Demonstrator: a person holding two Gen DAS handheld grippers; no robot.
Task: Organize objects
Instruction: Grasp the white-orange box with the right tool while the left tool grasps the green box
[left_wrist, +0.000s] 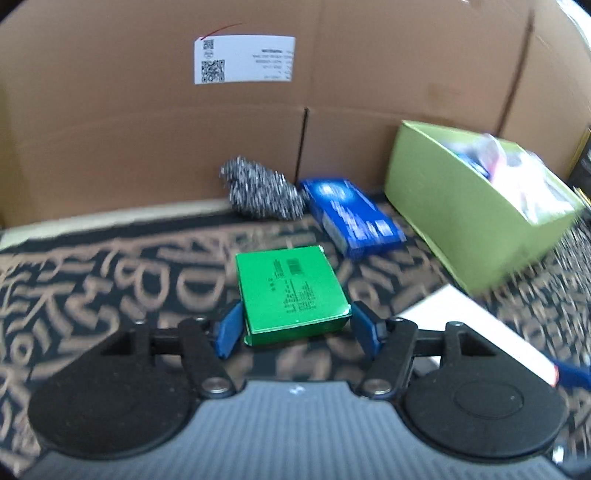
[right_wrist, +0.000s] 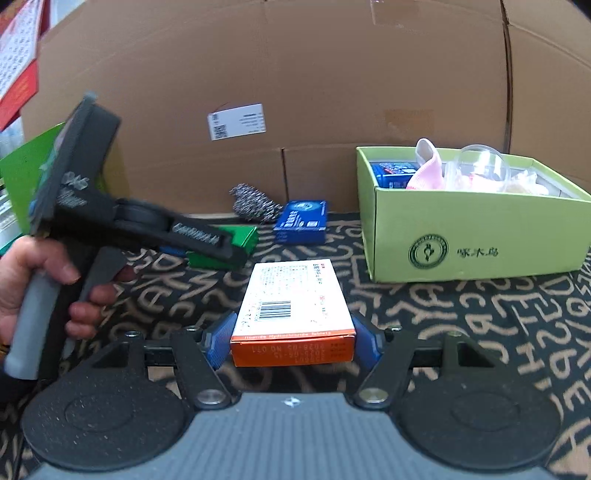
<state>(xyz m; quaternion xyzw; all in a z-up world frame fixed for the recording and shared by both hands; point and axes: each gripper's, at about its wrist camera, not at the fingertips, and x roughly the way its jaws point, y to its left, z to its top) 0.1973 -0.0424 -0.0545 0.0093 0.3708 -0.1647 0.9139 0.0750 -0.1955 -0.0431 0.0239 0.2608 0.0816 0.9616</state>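
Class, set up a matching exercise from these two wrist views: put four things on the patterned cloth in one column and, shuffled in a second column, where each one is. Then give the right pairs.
Things:
1. green box
2. white and orange box
3. steel wool scourer
4. pink cloth

Places:
A. inside the light green carton
B. between the right gripper jaws
C. against the cardboard wall, beside the blue box
D. between the left gripper jaws

Pairs: 1-D, 2-B, 3-C, 4-A

Even light, motion blur, fisheye bending
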